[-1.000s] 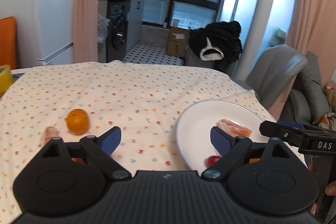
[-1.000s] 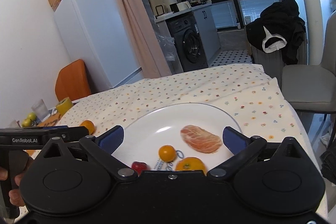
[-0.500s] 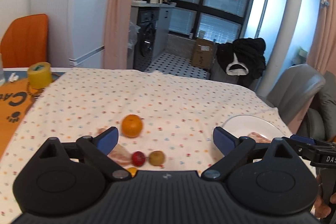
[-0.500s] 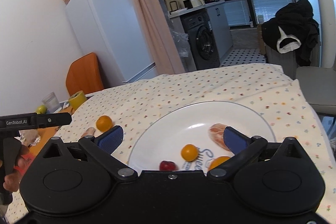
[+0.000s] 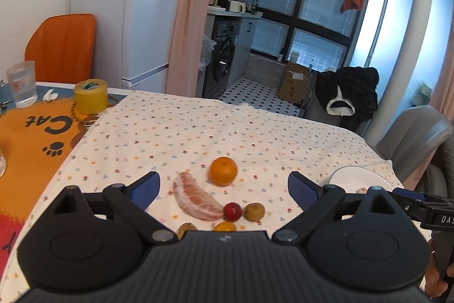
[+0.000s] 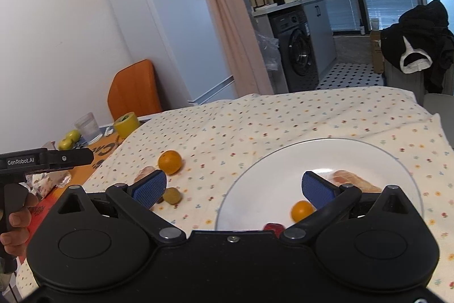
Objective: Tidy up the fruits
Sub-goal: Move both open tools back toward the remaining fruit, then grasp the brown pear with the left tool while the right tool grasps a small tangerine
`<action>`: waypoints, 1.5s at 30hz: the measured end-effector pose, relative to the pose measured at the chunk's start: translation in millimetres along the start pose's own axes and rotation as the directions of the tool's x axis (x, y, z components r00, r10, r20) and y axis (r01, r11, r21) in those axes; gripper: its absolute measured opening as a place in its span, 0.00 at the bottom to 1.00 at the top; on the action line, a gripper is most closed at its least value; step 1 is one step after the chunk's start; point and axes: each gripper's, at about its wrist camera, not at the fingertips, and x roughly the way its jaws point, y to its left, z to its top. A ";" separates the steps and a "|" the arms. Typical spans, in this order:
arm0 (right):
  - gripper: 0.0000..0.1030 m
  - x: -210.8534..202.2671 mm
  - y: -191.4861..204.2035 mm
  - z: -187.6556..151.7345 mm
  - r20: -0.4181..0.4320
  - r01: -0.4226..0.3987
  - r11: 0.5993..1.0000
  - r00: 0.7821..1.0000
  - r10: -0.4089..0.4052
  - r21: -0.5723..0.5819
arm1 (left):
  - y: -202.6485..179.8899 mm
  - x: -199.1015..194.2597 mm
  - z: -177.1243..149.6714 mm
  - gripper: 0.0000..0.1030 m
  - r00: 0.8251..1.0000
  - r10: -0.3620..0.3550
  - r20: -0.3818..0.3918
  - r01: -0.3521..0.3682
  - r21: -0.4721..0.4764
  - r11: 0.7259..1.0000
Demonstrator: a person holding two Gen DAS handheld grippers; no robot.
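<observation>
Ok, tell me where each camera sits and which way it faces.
Left wrist: on the left gripper, facing loose fruit on the tablecloth: orange, pomelo segment. Own open fingers show, plus the right gripper.
Right wrist: on the right gripper, facing the plate. Own open fingers show, plus the left gripper and hand.
Shared: orange, plate, tablecloth.

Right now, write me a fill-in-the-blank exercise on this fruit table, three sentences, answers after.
1. Both the left tool and the right tool are ____.
2. The pomelo segment on the cloth lies beside a round ____.
3. The small orange fruit sits on the white ____.

Answers: open; orange; plate
</observation>
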 end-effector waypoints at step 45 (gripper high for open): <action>0.75 80.0 100.6 -17.2 -0.200 -0.155 0.974 0.972 0.121 -0.165 | 53.3 52.0 -55.0 0.42 0.988 -0.086 -0.129 0.069 -0.125 0.990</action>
